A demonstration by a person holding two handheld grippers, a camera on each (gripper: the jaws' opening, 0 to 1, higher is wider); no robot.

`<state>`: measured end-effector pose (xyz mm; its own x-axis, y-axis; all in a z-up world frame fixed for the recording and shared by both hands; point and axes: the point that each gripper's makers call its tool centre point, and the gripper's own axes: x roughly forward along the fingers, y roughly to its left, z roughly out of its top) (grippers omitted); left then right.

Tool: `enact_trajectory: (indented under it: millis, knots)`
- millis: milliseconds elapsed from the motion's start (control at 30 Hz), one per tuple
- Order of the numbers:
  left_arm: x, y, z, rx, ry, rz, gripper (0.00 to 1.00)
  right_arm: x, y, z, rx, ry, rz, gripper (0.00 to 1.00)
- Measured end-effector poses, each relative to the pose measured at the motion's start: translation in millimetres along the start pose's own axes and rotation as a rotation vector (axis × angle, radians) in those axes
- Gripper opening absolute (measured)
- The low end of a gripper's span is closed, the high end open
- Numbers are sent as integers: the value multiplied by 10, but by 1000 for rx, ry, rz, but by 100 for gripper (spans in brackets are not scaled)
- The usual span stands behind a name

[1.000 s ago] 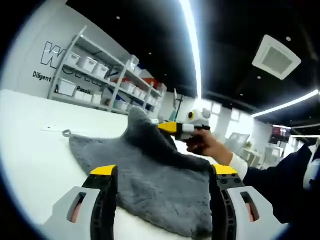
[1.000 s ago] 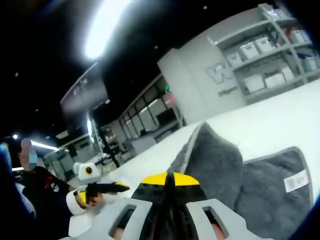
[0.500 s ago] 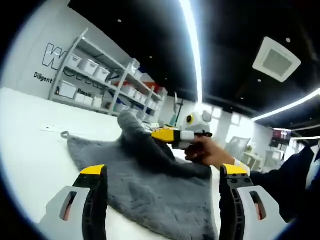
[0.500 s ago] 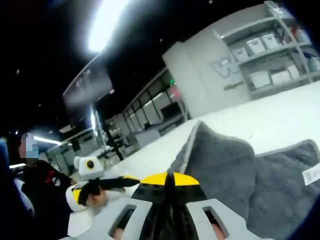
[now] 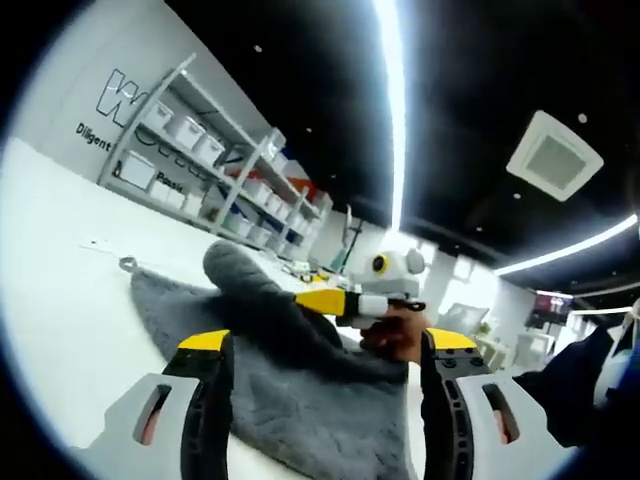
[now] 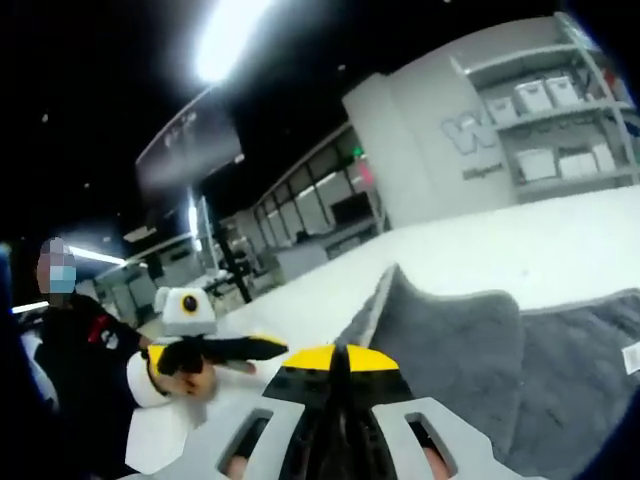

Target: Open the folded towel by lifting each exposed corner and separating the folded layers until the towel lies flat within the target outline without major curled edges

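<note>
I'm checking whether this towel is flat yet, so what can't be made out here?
- Towel near edge, left gripper view: cut off behind the left gripper.
- Pinched corner, right gripper view: hidden inside the shut right gripper.
- Label, right gripper view: cut by the edge, unreadable.

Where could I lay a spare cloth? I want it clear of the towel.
Bare white table lies left of the grey towel, up to the shelving, and behind it in the right gripper view. Crowded: the raised fold, where the right claw pinches it.

wall [image 5: 70, 95] reads "diligent" (rest hidden)
</note>
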<state>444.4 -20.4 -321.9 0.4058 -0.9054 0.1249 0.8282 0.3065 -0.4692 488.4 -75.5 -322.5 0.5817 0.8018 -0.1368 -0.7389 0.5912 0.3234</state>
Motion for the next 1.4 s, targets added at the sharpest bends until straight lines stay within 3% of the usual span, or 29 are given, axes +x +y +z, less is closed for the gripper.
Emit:
enact_trajectory:
  millis: [267, 367, 633, 833, 1000, 1400]
  knots:
    - [-34, 31, 15, -93, -35, 2, 66, 141, 339, -78, -70, 23, 55, 0]
    - [-62, 43, 73, -141, -75, 3, 63, 205, 438, -128, -93, 40, 75, 0]
    - [-106, 149, 161, -152, -100, 32, 62, 317, 625, -216, -132, 58, 103, 0]
    - [-134, 237, 120, -182, -97, 74, 61, 390, 725, -306, -182, 85, 116, 0]
    - [-168, 280, 131, -191, -108, 95, 48, 452, 781, -361, -232, 100, 121, 0]
    - [-190, 360, 44, -173, -72, 134, 39, 553, 890, -537, -499, 143, 83, 0]
